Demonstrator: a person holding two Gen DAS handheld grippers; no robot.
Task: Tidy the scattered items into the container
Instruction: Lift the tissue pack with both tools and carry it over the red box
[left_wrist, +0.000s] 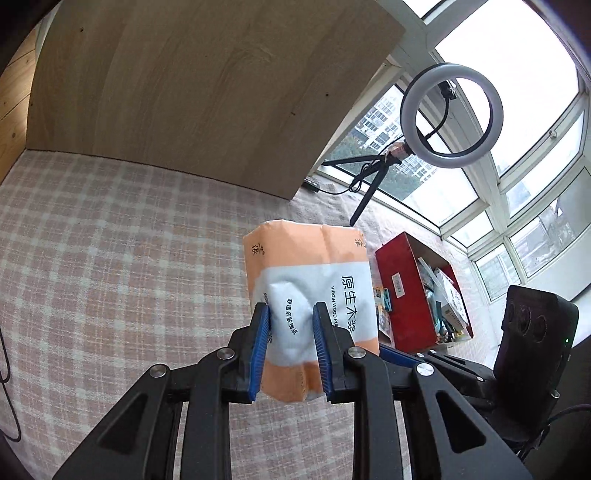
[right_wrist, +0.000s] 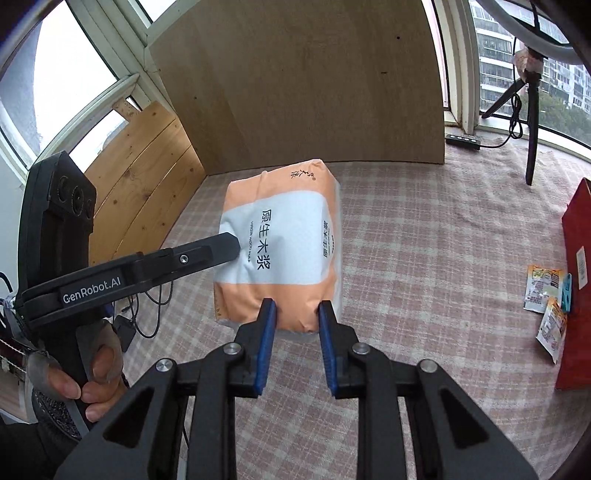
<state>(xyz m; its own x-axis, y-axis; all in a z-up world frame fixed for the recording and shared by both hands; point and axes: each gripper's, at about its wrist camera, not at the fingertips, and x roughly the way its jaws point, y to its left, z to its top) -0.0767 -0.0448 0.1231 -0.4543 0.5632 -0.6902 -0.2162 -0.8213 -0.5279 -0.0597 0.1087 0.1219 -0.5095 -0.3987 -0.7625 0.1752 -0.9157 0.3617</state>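
Left gripper (left_wrist: 290, 314): its blue pads pinched the white middle panel of the tissue pack (left_wrist: 310, 295), which bulged between them; in the right wrist view the same tool reached in from the left, its black finger tip pressed against the pack's side.
Right gripper (right_wrist: 297, 310): both blue pads were clamped on the orange near end of the pack, the wrapper dented between them.
Tissue pack (right_wrist: 280, 243): orange and white soft pack printed with Chinese characters and "VIRGIN WOOD PULP", held by both tools above the checked tablecloth (left_wrist: 110, 240), left of the container.
Container: a red box (left_wrist: 410, 291) on the cloth by the windows, open on top with small items inside.
Scattered items: snack sachets (right_wrist: 543, 288) lay on the cloth just beside the box's red wall.
Backdrop: a pale wooden board (left_wrist: 207, 92) stood at the far edge of the cloth.
Ring light (left_wrist: 450, 114): on a small tripod near the window.
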